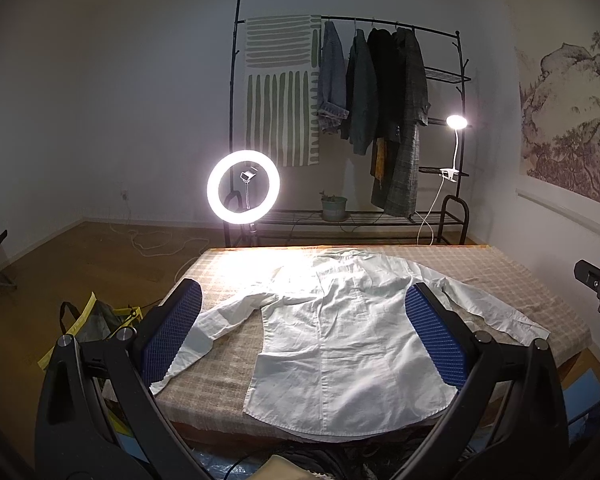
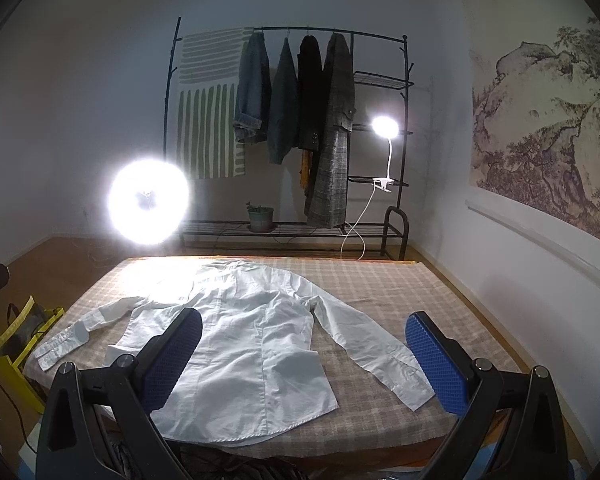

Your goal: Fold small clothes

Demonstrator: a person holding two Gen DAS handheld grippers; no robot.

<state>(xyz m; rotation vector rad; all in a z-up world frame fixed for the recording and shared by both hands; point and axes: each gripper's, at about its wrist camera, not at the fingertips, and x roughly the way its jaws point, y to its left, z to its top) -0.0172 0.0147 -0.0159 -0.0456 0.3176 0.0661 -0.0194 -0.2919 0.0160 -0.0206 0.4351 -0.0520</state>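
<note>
Left wrist view
Shirt: white shirt (image 1: pixel 340 340) flat, back up, sleeves spread, on checked table (image 1: pixel 480 276).
Left tongs (image 1: pixel 304 336): wide open, empty, above the near hem.

Right wrist view
Shirt (image 2: pixel 244 344): left-centre of table (image 2: pixel 400 292).
Right tongs (image 2: pixel 304 356): wide open, holding nothing, over the right sleeve.

The left tongs (image 1: pixel 304 336) are gaping wide, gripping nothing. The right tongs (image 2: pixel 304 356) are likewise spread apart and empty.
</note>
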